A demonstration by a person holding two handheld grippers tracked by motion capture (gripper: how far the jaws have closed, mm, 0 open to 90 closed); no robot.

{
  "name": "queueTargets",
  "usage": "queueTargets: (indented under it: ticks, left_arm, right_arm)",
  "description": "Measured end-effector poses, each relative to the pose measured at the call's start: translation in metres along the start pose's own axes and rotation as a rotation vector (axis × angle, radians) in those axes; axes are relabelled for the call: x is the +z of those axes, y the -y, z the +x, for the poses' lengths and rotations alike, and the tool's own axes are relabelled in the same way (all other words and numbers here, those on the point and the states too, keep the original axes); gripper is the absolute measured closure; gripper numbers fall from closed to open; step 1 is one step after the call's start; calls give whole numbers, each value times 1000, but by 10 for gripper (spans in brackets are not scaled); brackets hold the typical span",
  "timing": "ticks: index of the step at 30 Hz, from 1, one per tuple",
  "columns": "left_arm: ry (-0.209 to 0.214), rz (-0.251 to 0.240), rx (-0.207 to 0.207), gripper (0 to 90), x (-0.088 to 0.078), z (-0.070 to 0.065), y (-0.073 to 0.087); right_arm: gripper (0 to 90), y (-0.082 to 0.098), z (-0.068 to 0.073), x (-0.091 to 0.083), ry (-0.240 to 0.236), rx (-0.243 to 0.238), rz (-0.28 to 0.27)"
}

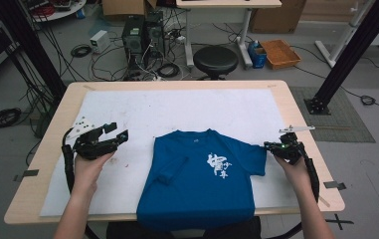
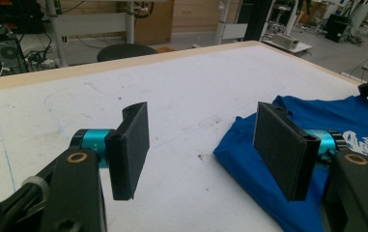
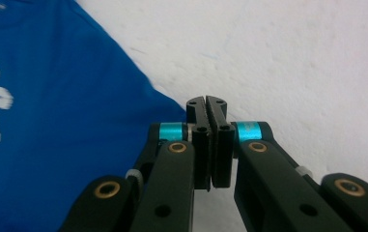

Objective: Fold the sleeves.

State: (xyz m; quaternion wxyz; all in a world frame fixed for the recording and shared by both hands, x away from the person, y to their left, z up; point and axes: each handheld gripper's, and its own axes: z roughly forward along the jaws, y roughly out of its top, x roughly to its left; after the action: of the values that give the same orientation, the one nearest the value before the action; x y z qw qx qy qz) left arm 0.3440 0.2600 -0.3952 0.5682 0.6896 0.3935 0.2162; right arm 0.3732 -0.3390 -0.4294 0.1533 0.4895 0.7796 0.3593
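A blue T-shirt (image 1: 202,184) with white print lies front side up on the white sheet (image 1: 177,104), its hem hanging over the table's near edge. The sleeve on the left side is folded in onto the chest; the other sleeve lies spread out. My left gripper (image 1: 119,129) hovers open left of the shirt, with nothing between its jaws (image 2: 205,150) and the shirt (image 2: 249,159) beside its right jaw. My right gripper (image 1: 267,146) is shut at the outer edge of the spread sleeve. Its tips (image 3: 205,104) are over the white sheet beside the blue cloth (image 3: 75,121), and no cloth shows between them.
The wooden table (image 1: 296,114) has bare sheet behind and to both sides of the shirt. Beyond its far edge stand a black stool (image 1: 215,59), computer towers, cables and an orange crate (image 1: 279,53) on the floor.
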Motion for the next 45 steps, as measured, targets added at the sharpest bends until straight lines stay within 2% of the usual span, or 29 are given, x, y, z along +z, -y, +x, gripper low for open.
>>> queueTargets:
  ticks: [2,6,14,19,25,26,27,29,31,35,38,43,45]
  left_arm:
    - [10,-2,-17,378,0,0,0]
    - [26,7,-39,378,1,-1,-3]
    - [58,50,-40,378,5,-3,-4]
    - [72,65,-37,379,7,-5,-4]
    - [82,77,-38,379,10,-7,-4]
    - [86,78,-37,379,11,-7,-3]
    - [89,79,-37,379,11,-7,-3]
    - [90,84,-37,379,12,-7,-3]
    - [90,87,-34,378,12,-7,-3]
    - [92,88,-38,379,13,-7,-2]
    - [92,91,-37,379,14,-9,-2]
    - [96,91,-31,378,16,-11,-3]
    - [98,97,-32,377,16,-12,-3]
  right_arm:
    - [897,-9,14,-11,1,-15,-29]
    - [896,-21,38,-18,14,-55,-29]
    - [897,-46,94,-19,17,-141,-51]
    - [896,-60,132,-6,16,-210,-32]
    - [894,-67,174,24,-5,-296,11]
    - [876,-67,180,29,-1,-309,19]
    - [816,-67,184,33,-12,-316,26]
    - [747,-66,187,38,-19,-315,25]
    - [718,-64,181,34,-20,-302,2]
    - [695,-56,157,11,-33,-236,-52]
    - [695,-39,145,-5,-63,-201,-74]
    - [718,-10,144,-10,-92,-229,-46]
    - [745,-2,148,-7,-94,-267,-16]
